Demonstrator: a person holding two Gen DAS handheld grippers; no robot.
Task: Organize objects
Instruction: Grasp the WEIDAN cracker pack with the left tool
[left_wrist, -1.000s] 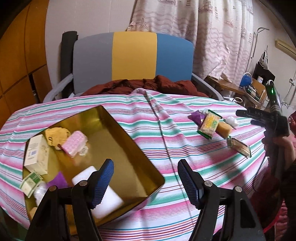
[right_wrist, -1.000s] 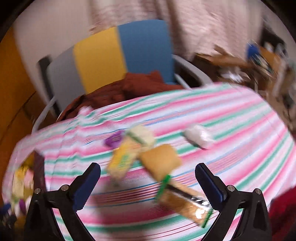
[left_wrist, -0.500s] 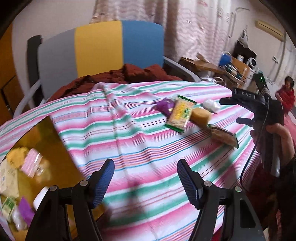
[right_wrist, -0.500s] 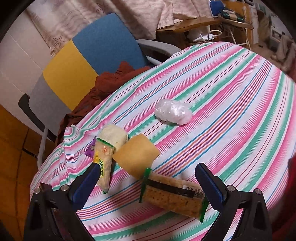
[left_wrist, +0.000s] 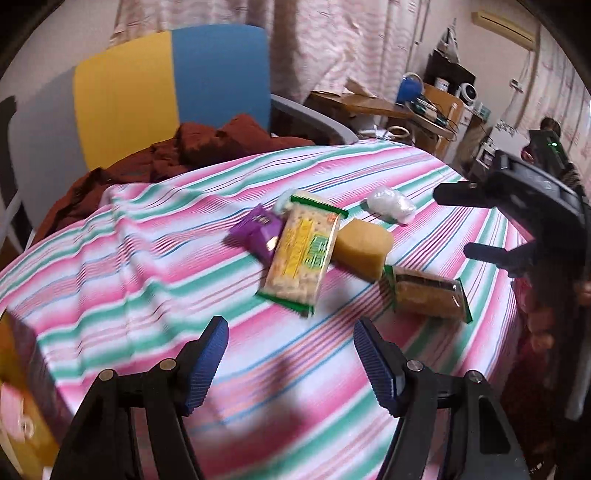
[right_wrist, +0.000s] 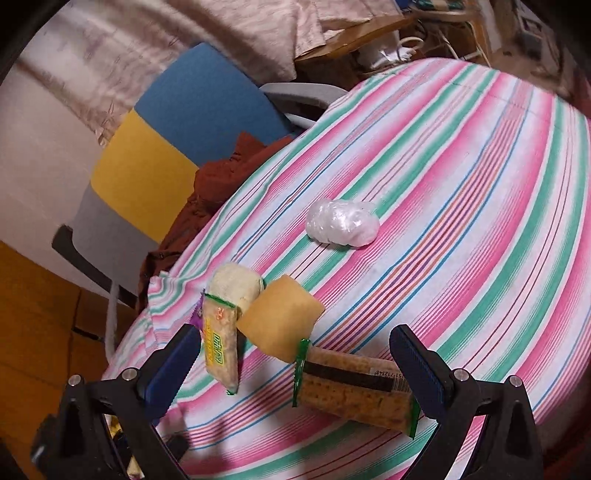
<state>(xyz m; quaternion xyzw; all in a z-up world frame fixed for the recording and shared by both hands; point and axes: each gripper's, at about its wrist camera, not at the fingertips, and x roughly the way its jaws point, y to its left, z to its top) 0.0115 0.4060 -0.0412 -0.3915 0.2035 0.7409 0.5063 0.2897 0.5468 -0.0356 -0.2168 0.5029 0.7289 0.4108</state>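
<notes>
A cluster of snacks lies on the striped tablecloth (left_wrist: 155, 280): a yellow-green cracker pack (left_wrist: 301, 254), a purple packet (left_wrist: 258, 229), a tan sponge-like block (left_wrist: 364, 245), a brown cracker pack (left_wrist: 428, 295) and a white plastic bundle (left_wrist: 391, 205). My left gripper (left_wrist: 291, 354) hovers open just short of the yellow-green pack. In the right wrist view my right gripper (right_wrist: 299, 365) stands open, straddling the brown cracker pack (right_wrist: 354, 391) and the tan block (right_wrist: 280, 317). The yellow-green pack (right_wrist: 219, 347), a pale roll (right_wrist: 236, 284) and the white bundle (right_wrist: 341, 223) lie beyond.
A gold tin (left_wrist: 18, 413) holding small items sits at the table's left edge. A chair (left_wrist: 166, 96) in grey, yellow and blue, with a rust-red garment (left_wrist: 192, 147), stands behind the table. A cluttered desk (left_wrist: 406, 107) is at the back right. A person's hand (left_wrist: 583, 291) holds the right gripper.
My left gripper swung right, away from the gold tin, toward the snack cluster. My right gripper dropped closer, so the brown cracker pack now lies between its fingers.
</notes>
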